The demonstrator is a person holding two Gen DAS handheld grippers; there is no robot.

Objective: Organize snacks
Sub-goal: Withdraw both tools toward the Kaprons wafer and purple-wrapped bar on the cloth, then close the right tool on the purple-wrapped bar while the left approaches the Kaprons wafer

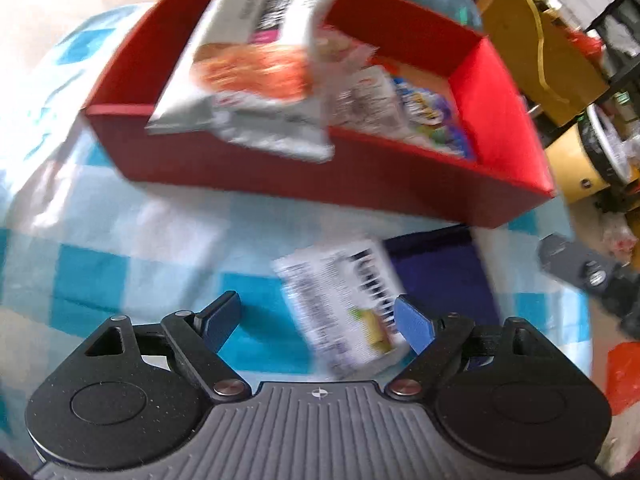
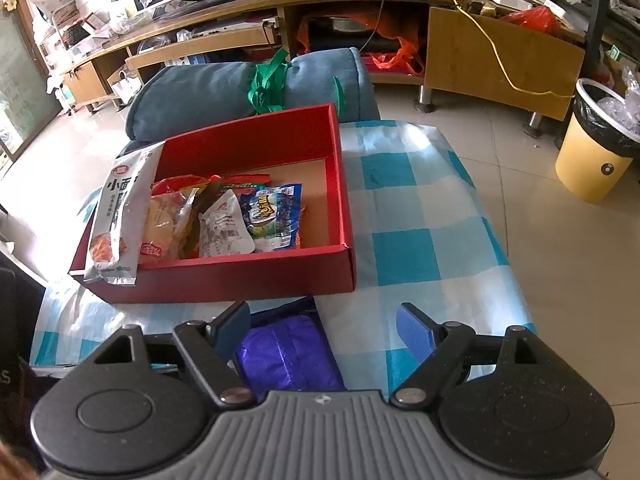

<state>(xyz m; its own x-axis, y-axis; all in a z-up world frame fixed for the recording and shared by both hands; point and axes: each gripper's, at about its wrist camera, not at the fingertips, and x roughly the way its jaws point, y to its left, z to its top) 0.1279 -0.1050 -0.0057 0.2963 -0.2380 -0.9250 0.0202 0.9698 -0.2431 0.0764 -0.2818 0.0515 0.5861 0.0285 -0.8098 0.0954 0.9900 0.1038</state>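
A red box (image 1: 500,120) stands on the blue-checked cloth (image 1: 120,280) and holds several snack packets (image 2: 256,216). A large white bag (image 1: 256,52) with an orange picture leans over the box's wall, seen too as the white bag (image 2: 120,208) in the right wrist view. A small white barcoded packet (image 1: 344,300) lies flat on the cloth under my left gripper (image 1: 318,304), which is open, its right finger beside the packet's edge. A purple packet (image 2: 288,356) lies under my right gripper (image 2: 323,310), also open, close to its left finger.
A rolled blue cushion (image 2: 240,84) lies behind the box. A yellow waste bin (image 2: 592,160) and a low wooden cabinet (image 2: 500,48) stand on the floor beyond the table's right edge. Bare cloth (image 2: 420,220) lies right of the box.
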